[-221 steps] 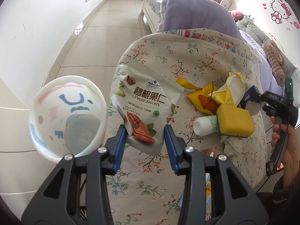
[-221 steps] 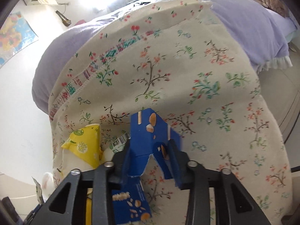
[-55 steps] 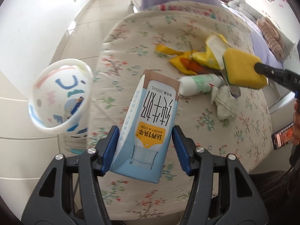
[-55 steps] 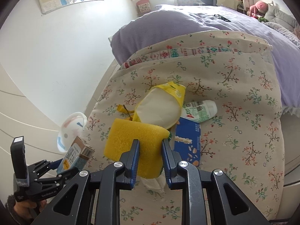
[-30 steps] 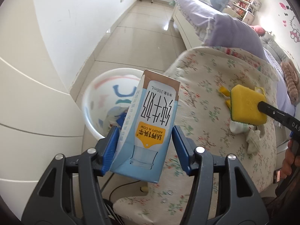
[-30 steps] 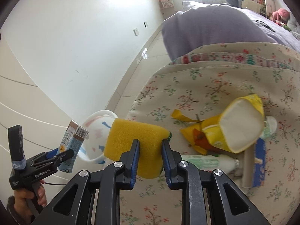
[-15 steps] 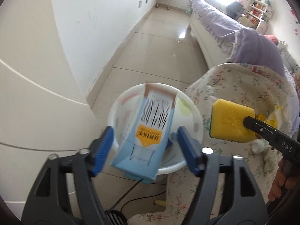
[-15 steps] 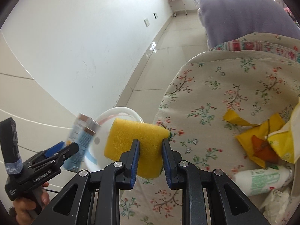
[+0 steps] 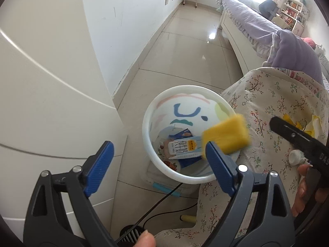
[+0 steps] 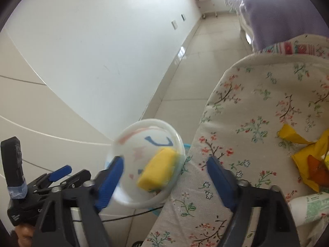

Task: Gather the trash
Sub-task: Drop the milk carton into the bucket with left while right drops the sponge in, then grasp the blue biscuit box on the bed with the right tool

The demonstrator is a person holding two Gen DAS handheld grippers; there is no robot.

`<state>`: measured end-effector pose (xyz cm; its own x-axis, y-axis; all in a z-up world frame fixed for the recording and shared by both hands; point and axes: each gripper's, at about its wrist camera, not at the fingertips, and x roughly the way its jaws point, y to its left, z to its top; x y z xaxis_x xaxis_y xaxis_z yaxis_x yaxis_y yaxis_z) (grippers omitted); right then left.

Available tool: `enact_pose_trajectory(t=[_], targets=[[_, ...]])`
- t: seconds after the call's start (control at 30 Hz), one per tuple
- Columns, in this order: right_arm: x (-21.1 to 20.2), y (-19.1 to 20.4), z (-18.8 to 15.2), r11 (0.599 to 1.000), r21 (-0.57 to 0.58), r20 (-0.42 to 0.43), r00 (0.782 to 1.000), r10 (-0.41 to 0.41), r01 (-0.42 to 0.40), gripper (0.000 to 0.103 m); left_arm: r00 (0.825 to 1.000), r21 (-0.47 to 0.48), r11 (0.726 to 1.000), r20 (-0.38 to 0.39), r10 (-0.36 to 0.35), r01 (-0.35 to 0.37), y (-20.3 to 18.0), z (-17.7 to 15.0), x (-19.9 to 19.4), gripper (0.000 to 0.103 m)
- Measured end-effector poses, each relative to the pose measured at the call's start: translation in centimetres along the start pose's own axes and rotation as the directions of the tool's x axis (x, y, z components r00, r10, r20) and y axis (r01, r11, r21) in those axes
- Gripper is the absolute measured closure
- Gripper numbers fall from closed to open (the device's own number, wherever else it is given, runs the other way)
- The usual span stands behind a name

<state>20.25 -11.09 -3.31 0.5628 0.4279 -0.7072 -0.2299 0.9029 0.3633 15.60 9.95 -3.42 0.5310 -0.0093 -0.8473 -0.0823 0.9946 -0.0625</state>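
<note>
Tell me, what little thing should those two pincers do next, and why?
Probably swing the right gripper back over the flowered cloth for the white bottle. Both grippers' jaws are opening with nothing between them: the yellow sponge is dropping at the white bin, the milk carton already lies inside, and yellow wrappers remain too. The left gripper hangs over the bin.

left wrist: steep down-look, close above white trash bin (image 9: 164,170) off table's left edge | right wrist: shallower, from over floral tablecloth (image 10: 257,123), facing left | shared: bin (image 10: 144,164), yellow sponge (image 9: 225,138) (image 10: 157,169), tablecloth edge
</note>
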Motion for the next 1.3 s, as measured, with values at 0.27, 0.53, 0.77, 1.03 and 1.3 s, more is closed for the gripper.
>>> enact_pose_trajectory(t=[0.27,0.53,0.77,1.03,1.3], targets=[[-1.4,0.0,0.0,0.998,-0.031,0.005,0.999,-0.047,0.047,0.017,1.000,-0.001,1.000,0.004,0.010,-0.010,0.1,-0.3,-0.5,0.008],[-3.3,-1.2,-0.2,0.990,-0.046,0.013,0.991,-0.134,0.135,0.013,1.000,-0.017,1.000,-0.002,-0.016,0.016,-0.2,-0.3,-1.0,0.001],[-6.2,-3.5,-0.9,0.962,-0.072,0.029,0.965,-0.261,0.263,0.011,0.999,0.020,0.999,-0.003,-0.035,0.035,-2.3,-0.4,-1.3,0.001],[-11.4,-9.0,-0.8,0.930,0.038,0.058,0.928,-0.367,0.365,0.011,0.997,0.046,0.996,-0.022,-0.072,0.073,-4.9,-0.7,-1.4,0.001],[-15.0,-15.8,-1.8,0.897,0.161,-0.002,0.909,-0.416,0.411,0.011,0.993,0.073,0.991,-0.049,-0.111,0.114,-8.2,-0.7,-1.3,0.001]])
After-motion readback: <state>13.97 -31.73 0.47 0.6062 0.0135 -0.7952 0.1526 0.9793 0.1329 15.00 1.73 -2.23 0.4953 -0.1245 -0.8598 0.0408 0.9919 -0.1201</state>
